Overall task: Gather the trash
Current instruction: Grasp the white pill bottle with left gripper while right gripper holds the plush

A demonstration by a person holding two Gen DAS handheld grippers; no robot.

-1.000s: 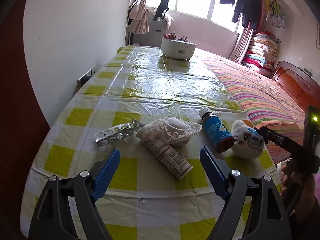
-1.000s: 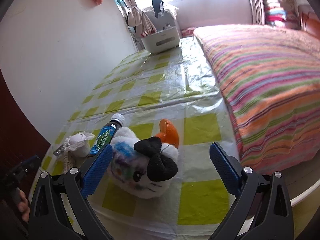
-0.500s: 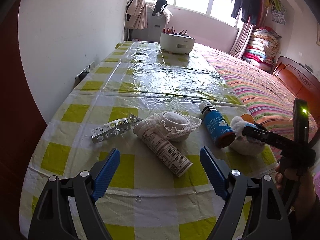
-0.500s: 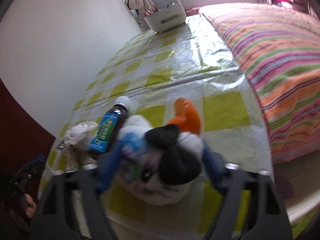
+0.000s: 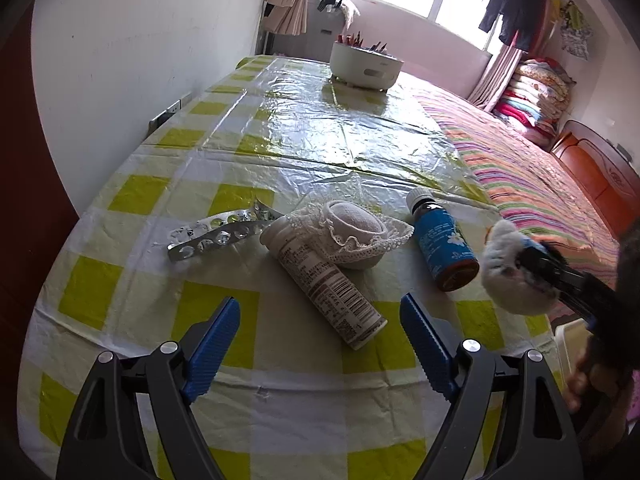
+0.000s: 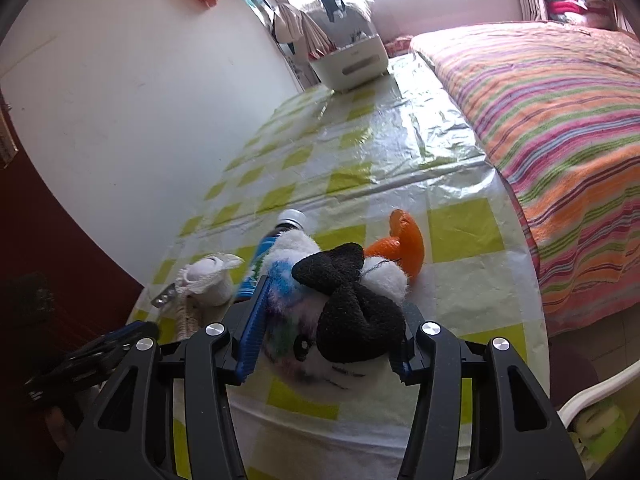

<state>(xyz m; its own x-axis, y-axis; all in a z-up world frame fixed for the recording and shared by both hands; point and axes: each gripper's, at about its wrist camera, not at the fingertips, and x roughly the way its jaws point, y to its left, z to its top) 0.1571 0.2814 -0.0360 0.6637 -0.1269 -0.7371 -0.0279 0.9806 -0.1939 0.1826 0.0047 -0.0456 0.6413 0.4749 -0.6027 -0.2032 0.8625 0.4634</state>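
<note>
My right gripper [image 6: 326, 340] is shut on a white plush toy [image 6: 320, 304] with a black bow at the table's near right edge; the toy also shows in the left wrist view [image 5: 508, 276]. My left gripper [image 5: 320, 336] is open and empty, low over the table, just short of a white tube [image 5: 324, 284] lying on its side. Beside the tube lie an empty foil blister pack [image 5: 216, 232], a lace-trimmed pad [image 5: 352, 236] and a blue bottle [image 5: 442, 248]. An orange piece [image 6: 404, 244] lies past the toy.
The table has a yellow-checked plastic cloth [image 5: 320, 128]. A white pot [image 5: 366, 66] with pencils stands at its far end. A striped bed [image 6: 560, 100] runs along the right side. A white wall [image 5: 140, 40] is at the left. A white bin rim [image 6: 600, 392] shows below the table edge.
My right gripper has moved forward over the plush toy and shut on it. My left gripper has stayed open, with the view shifted slightly nearer to the tube.
</note>
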